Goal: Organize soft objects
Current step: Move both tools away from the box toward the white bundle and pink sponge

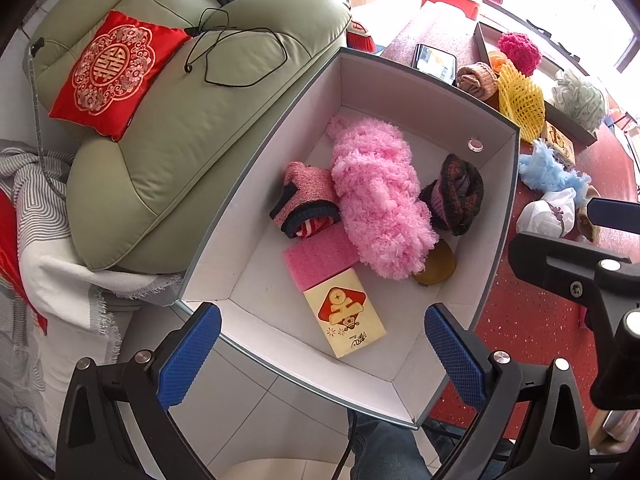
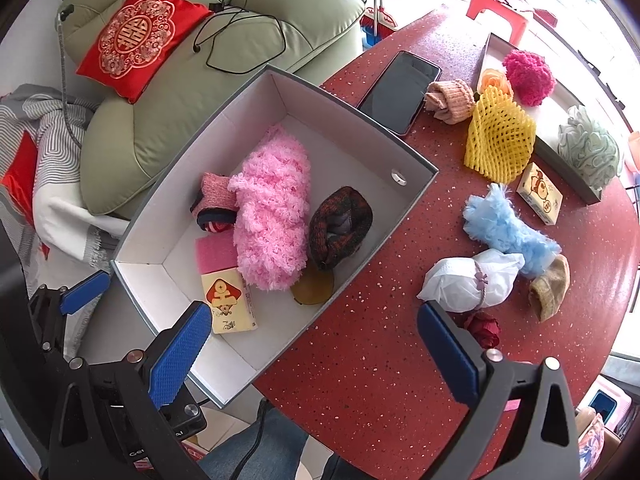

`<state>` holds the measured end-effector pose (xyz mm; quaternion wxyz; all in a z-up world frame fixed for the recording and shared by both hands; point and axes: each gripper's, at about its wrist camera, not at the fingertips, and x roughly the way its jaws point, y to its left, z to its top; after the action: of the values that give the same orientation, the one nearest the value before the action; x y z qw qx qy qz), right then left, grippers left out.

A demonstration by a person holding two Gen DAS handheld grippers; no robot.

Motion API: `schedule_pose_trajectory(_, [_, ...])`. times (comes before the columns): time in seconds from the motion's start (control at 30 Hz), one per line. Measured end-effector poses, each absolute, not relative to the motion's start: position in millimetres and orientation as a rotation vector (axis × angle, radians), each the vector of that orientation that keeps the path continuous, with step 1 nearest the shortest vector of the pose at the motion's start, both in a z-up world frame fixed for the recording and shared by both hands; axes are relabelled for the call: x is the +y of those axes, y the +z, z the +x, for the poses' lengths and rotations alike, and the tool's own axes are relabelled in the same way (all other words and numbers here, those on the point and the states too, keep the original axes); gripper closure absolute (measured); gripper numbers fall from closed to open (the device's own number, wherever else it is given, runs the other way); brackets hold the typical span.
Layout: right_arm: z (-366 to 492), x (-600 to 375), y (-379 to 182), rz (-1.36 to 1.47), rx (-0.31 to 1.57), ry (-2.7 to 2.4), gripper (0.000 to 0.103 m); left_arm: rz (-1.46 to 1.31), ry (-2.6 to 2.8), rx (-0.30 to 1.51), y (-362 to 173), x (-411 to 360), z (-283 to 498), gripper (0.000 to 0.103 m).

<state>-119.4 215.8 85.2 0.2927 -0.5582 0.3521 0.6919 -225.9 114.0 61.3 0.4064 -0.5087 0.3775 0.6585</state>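
My left tongs (image 1: 320,354) gape empty above the box's (image 1: 404,364) near edge; my right tongs (image 2: 316,346) gape likewise, straddling the box's near right corner and the table (image 2: 380,360). Box holds the pink fluff (image 1: 376,196), dark knit (image 1: 456,194), sponge (image 1: 320,256). Still loose near the table's right edge: white bundle (image 2: 468,280), blue fluff (image 2: 508,228), yellow net (image 2: 500,140). Next pick, I judge: the bundle, pinched at mid-bulk, not the tie. Both tools pitch downward.
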Motion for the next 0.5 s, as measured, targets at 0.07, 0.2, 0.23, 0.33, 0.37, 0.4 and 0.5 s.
schedule_pose_trajectory(0.07, [-116, 216, 86, -1.481, 0.943, 1.842, 0.0, -1.271, 1.662, 0.959, 64, 115, -223, 0.001])
schedule_pose_trajectory(0.2, [-108, 216, 88, -1.459, 0.953, 1.84, 0.0, -1.246, 1.666, 0.971, 69, 117, -217, 0.001])
schedule_pose_trajectory(0.23, [-106, 216, 89, -1.454, 0.956, 1.84, 0.0, -1.239, 1.667, 0.974, 70, 117, -215, 0.001])
schedule_pose_trajectory(0.33, [-100, 217, 90, -1.441, 0.967, 1.835, 0.0, -1.224, 1.668, 0.982, 72, 118, -211, 0.001])
schedule_pose_trajectory(0.37, [-97, 217, 90, -1.436, 0.97, 1.832, 0.0, -1.22, 1.668, 0.986, 73, 118, -209, 0.001])
schedule_pose_trajectory(0.4, [-95, 217, 90, -1.433, 0.973, 1.83, 0.0, -1.217, 1.668, 0.988, 73, 118, -208, 0.001])
schedule_pose_trajectory(0.5, [-88, 217, 89, -1.419, 0.986, 1.823, 0.0, -1.21, 1.663, 0.996, 74, 120, -203, 0.001])
